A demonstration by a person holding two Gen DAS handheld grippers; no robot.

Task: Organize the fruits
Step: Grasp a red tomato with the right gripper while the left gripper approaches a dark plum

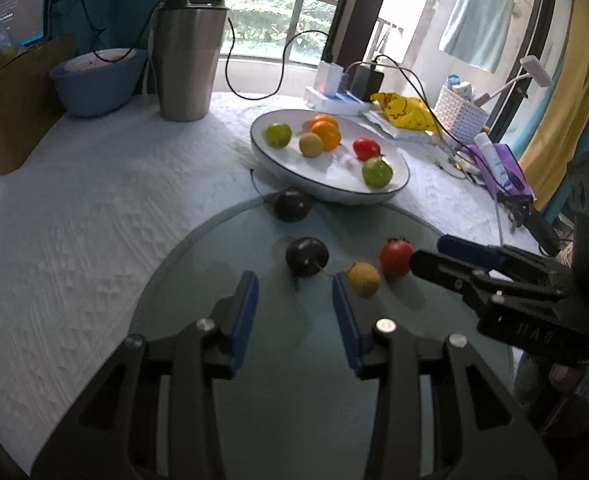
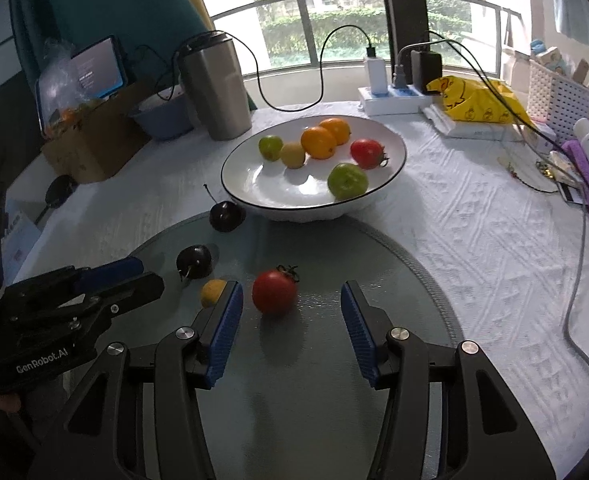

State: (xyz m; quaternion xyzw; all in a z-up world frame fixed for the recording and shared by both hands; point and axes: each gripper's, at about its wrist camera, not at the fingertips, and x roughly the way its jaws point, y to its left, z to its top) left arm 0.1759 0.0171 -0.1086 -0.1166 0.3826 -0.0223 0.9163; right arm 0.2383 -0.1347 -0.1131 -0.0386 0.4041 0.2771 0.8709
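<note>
The loose fruits lie on a round glass mat [image 2: 374, 248]. A red tomato [image 2: 274, 292] with a dark green stem sits just ahead of the right gripper [image 2: 290, 304], between the lines of its two blue fingers [image 2: 226, 320] but nearer to the left one. A small yellow fruit [image 2: 212, 292] lies just outside that left finger, partly hidden by it. In the left wrist view a dark plum [image 1: 306, 257] with a thin stalk lies straight ahead of the left gripper [image 1: 294, 300], and a second dark plum [image 1: 291, 205] lies farther ahead at the mat's edge. Beyond both grippers stands a white plate [image 2: 250, 184] with a dark rim; it holds two green fruits, two oranges, one yellow fruit and one red tomato.

Both grippers point forward and slightly downward over the mat, side by side. The right gripper's jaws stand wide apart, holding and touching nothing. The left gripper's jaws also stand wide apart, with nothing between them. A steel tumbler [image 2: 214, 88] stands far ahead to the left, on the white cloth [image 2: 474, 240].
</note>
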